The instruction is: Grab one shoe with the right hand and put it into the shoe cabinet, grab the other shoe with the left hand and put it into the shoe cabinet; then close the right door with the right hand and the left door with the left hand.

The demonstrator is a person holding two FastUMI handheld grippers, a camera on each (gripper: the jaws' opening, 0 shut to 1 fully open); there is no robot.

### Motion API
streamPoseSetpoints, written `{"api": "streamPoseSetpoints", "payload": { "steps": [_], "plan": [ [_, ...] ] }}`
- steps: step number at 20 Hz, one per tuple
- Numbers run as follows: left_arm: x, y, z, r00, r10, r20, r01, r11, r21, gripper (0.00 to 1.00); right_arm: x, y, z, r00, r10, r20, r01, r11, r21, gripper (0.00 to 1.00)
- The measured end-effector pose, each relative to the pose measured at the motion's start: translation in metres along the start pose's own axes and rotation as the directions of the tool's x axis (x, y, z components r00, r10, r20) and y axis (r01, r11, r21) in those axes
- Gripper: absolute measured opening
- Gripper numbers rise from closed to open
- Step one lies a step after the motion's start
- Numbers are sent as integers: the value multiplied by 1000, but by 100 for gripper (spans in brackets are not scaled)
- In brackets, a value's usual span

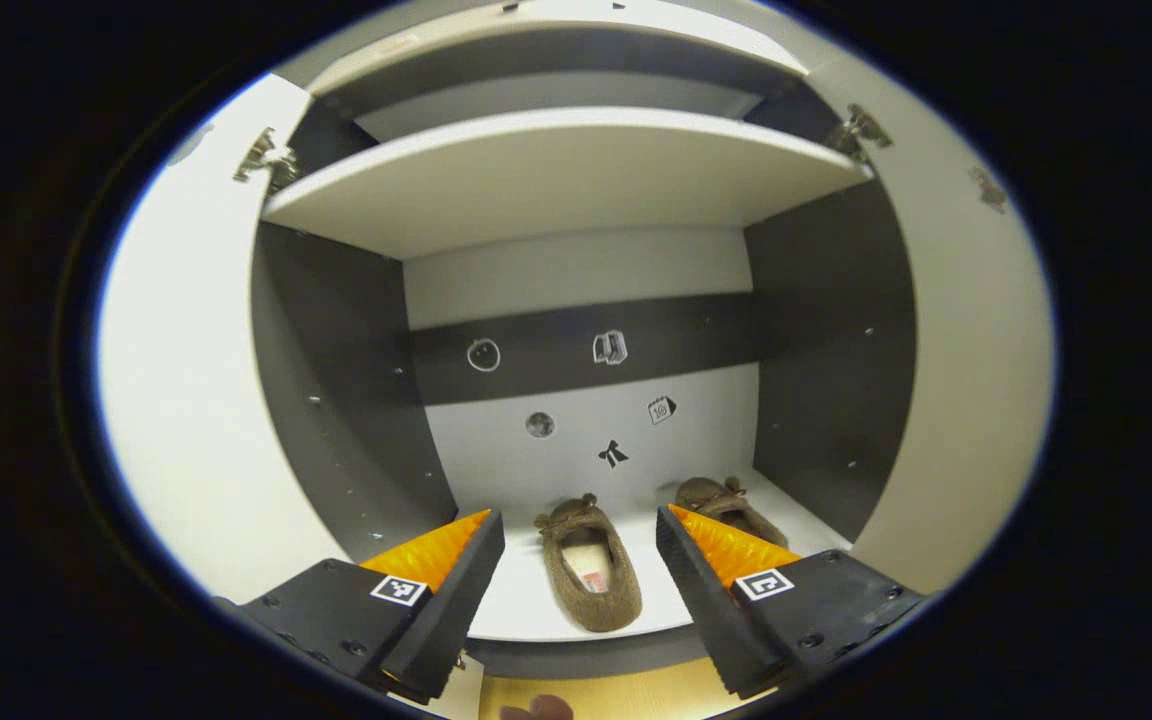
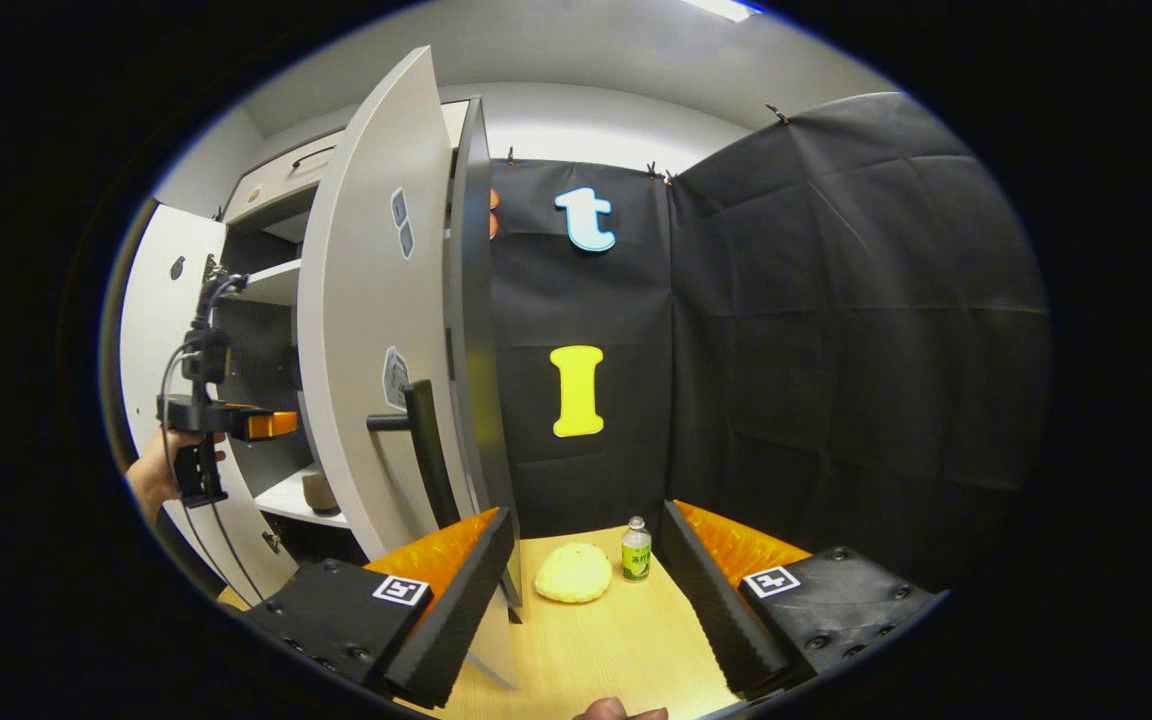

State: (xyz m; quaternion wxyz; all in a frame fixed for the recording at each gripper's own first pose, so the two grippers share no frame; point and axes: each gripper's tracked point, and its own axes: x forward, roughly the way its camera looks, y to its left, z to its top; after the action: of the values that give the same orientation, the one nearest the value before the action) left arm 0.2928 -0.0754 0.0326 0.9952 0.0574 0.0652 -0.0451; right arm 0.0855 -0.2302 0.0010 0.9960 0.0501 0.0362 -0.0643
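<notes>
Left gripper view, facing the cabinet: both shoes already sit on the bottom shelf of the shoe cabinet (image 1: 576, 180), toes to the back wall.
Near shoe: one brown shoe (image 1: 589, 577) lies toward the shelf's front edge, roughly central, opening upward.
Far shoe: the second shoe (image 1: 726, 505) rests closer to the back right corner, partly hidden behind a finger of the tool.
Left tool: the left tool (image 1: 581, 580) is spread wide and grasps nothing; it hangs just outside the front edge, which suggests the placing is done.
Doors: the left door (image 1: 186, 400) and the right door (image 1: 966, 380) stand swung out to either side, so the closing step is not yet done.

Right gripper view, beside the cabinet:
Right door: the door's outer face (image 2: 366, 330) stands edge-on, its dark handle (image 2: 426, 450) just ahead of the tool, seemingly the next thing to push.
Right tool: the right tool (image 2: 586, 590) is released, fingers apart and empty, low over the wooden surface (image 2: 616, 640).
Bystanders: a yellow bun-like lump (image 2: 573, 573) and a small bottle (image 2: 636, 550) sit at the surface's far edge, clear of the door's swing.
Other hand: a hand (image 2: 151, 475) holds the left tool before the open cabinet.
</notes>
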Motion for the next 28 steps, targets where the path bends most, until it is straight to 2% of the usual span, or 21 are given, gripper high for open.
{"api": "streamPoseSetpoints", "payload": {
  "steps": [4, 7, 8, 10, 16, 18, 24, 28],
  "plan": [
    [-69, -4, -6, 998, -38, 43, 41, 997, -58, 100, 17, 4, 3, 1000, 11, -10, -10, 1000, 26, 98],
    [-111, 7, -24, 999, -20, 47, 25, 994, -110, 100, 19, 12, 6, 1000, 26, -7, -26, 998, 53, 98],
    [-124, 13, -31, 999, -8, 43, 13, 992, -124, 96, 19, 15, 7, 1000, 30, -3, -30, 998, 53, 98],
    [-142, 23, -47, 1000, 14, 21, -11, 990, -143, 96, 18, 18, 8, 1000, 21, 4, -21, 999, 33, 98],
    [-198, 49, -60, 998, 31, 54, -25, 994, -103, 97, 14, 21, 10, 1000, -3, 22, 3, 1000, 6, 98],
    [-214, 55, -62, 998, 27, 63, -20, 993, -119, 96, 11, 25, 9, 1000, -11, 27, 11, 1000, 1, 98],
    [-246, 62, -69, 997, 36, 68, -30, 996, -87, 96, -2, 80, 2, 999, 38, 33, -38, 999, 5, 98],
    [-260, 73, -72, 997, 47, 63, -40, 993, -107, 96, -3, 123, -5, 995, 95, 24, -96, 995, 17, 98]
  ]
}}
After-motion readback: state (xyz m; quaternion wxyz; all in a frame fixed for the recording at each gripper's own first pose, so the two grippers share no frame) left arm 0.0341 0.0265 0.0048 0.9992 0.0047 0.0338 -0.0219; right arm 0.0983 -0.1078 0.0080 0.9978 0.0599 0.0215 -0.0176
